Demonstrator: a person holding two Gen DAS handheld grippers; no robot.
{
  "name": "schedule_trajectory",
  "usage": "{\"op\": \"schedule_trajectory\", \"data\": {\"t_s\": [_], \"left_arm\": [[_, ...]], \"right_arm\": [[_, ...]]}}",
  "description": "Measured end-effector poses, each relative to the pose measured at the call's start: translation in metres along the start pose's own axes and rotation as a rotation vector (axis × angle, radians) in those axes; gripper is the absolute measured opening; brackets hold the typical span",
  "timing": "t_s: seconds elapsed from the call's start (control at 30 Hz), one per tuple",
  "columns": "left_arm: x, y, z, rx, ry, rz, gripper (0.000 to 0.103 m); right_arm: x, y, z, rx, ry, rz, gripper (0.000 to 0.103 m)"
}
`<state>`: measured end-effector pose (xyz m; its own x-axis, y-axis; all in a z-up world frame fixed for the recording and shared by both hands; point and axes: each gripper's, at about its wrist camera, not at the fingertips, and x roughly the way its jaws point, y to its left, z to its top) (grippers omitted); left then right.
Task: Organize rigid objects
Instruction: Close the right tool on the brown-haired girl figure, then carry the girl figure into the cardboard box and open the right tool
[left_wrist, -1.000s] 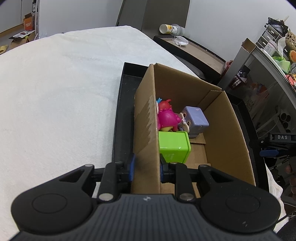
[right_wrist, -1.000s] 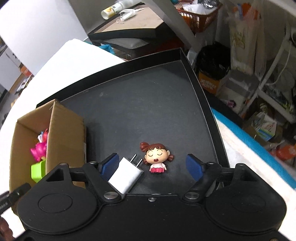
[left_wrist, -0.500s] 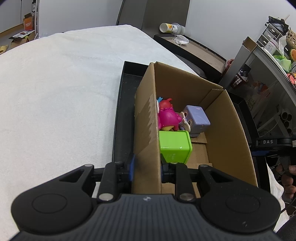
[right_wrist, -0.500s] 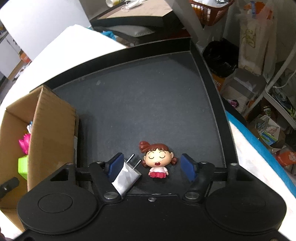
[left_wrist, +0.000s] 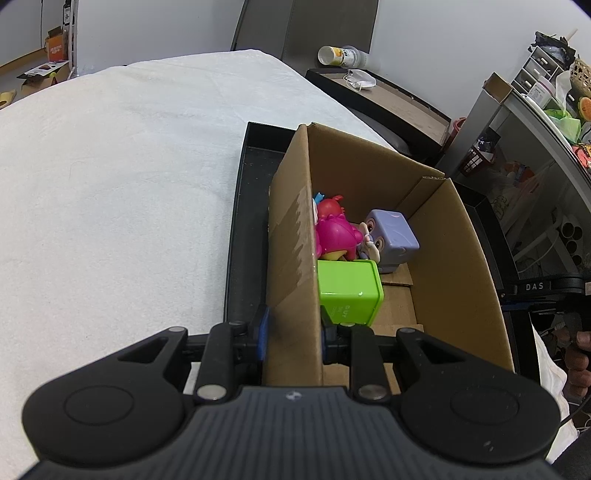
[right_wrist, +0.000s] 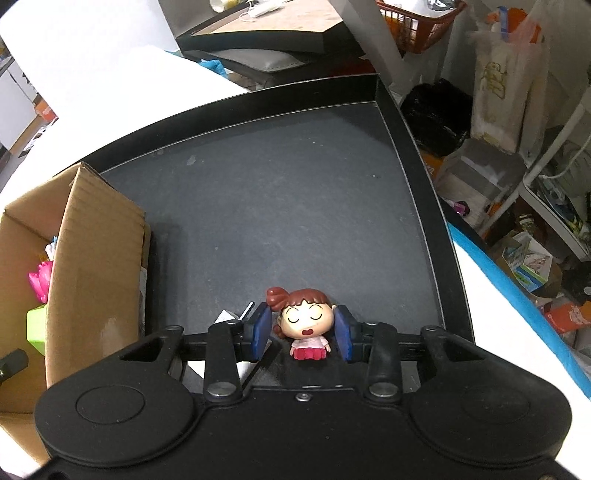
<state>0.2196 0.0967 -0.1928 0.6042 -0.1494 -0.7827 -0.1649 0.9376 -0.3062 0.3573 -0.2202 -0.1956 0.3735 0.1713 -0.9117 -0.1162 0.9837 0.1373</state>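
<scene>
One cardboard box stood on one black tray and held three toys: a green block, a pink figure and a purple cube-headed figure. The left tongs were clamped on the box's near-left wall. On the tray floor, the right tongs had closed against the head of one girl figurine. One white charger plug lay just left of them.
</scene>
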Motion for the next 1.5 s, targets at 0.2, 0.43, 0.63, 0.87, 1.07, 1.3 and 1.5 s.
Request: {"op": "schedule_trajectory", "data": {"t_s": [0.2,0.43,0.63,0.87,1.07,1.3,1.5], "left_arm": [[0.0,0.0,0.0,0.001,0.0,0.0,0.024],[0.0,0.0,0.0,0.004,-0.002,0.002,0.024],[-0.001,0.0,0.0,0.005,-0.003,0.004,0.024],[-0.001,-0.001,0.0,0.005,-0.003,0.008,0.024],[-0.001,-0.001,0.0,0.003,-0.002,0.005,0.024],[-0.002,0.001,0.0,-0.001,-0.003,-0.001,0.024],[-0.002,0.002,0.0,-0.009,-0.004,-0.005,0.024]], "right_arm": [[-0.008,-0.003,-0.003,0.024,-0.01,-0.012,0.036],[-0.027,-0.002,-0.004,0.029,-0.036,-0.007,0.036],[-0.05,0.009,-0.005,0.008,-0.074,0.015,0.036],[-0.076,0.023,-0.003,-0.014,-0.116,0.034,0.036],[-0.1,0.039,0.0,-0.03,-0.163,0.05,0.036],[-0.117,0.062,0.003,-0.059,-0.189,0.074,0.036],[-0.124,0.08,0.008,-0.079,-0.205,0.088,0.036]]}}
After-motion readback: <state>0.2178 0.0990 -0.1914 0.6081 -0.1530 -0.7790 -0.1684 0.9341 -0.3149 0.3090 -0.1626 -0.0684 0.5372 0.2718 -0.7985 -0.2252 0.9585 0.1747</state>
